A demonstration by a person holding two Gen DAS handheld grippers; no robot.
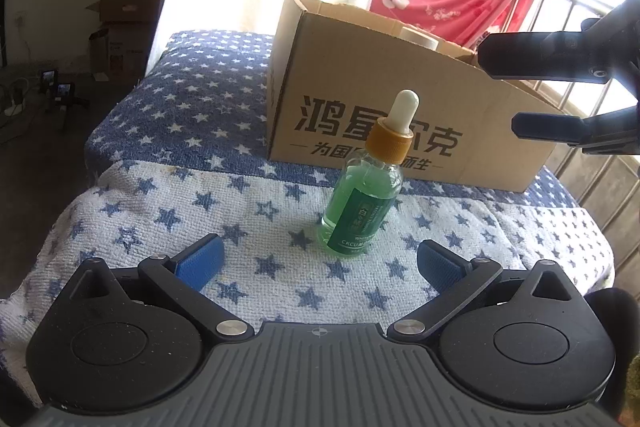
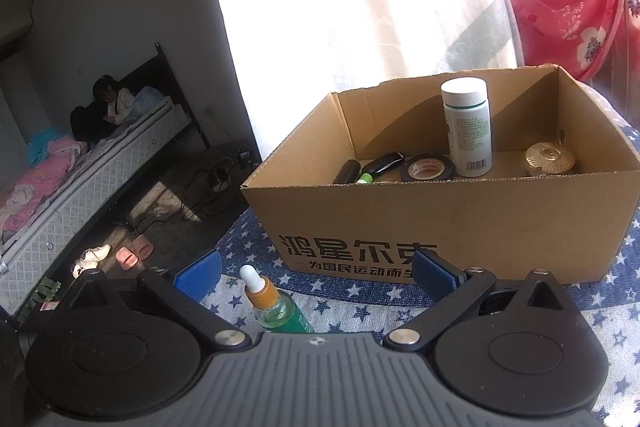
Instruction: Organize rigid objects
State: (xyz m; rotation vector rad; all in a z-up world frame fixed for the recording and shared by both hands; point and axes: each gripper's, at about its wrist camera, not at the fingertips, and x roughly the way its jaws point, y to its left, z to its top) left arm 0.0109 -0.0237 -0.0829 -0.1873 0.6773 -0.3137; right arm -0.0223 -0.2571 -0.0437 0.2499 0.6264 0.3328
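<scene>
green glass dropper bottle with an amber collar stands upright on the star-printed cloth, just in front of the open brown cardboard box. left gripper and right gripper both gape wide, holding nothing.

The open-topped brown cardboard box is leaving free room above its rim, though 1 tall white plastic bottle is standing inside; 1 green glass dropper bottle is blocking its front wall.
</scene>
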